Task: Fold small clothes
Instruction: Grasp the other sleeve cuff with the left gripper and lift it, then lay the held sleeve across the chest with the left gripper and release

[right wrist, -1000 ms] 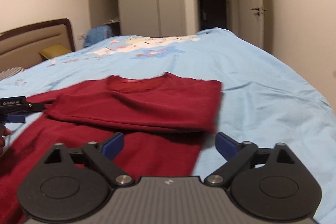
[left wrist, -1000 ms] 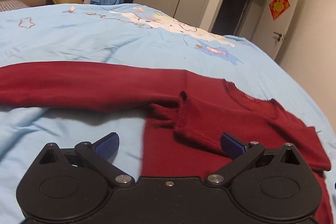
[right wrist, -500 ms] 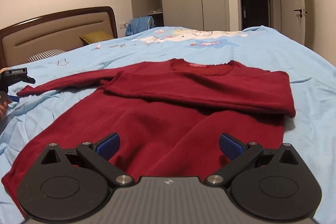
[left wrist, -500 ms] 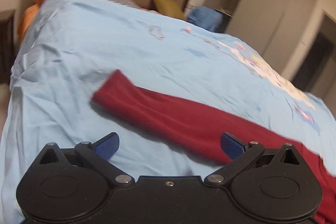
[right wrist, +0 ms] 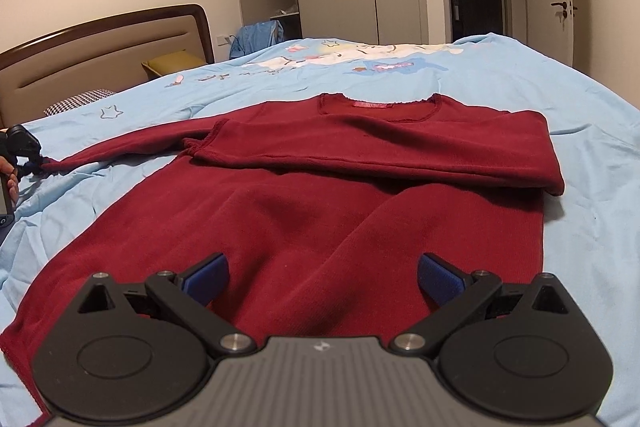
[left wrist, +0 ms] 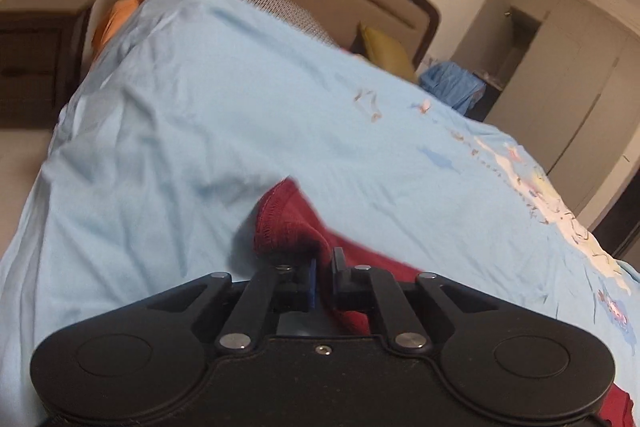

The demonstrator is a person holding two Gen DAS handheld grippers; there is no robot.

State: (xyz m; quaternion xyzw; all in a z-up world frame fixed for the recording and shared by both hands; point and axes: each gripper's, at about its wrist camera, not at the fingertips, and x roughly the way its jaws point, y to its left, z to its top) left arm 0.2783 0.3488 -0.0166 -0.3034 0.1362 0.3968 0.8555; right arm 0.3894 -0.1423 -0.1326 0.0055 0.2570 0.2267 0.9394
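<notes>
Lying flat at the centre of the right view, a red sweater was spread on a blue bed, one sleeve already folded across. The left gripper was clamped on the other cuff; the right gripper was held wide apart. The cuff would best be lifted slightly and carried across flat.
</notes>
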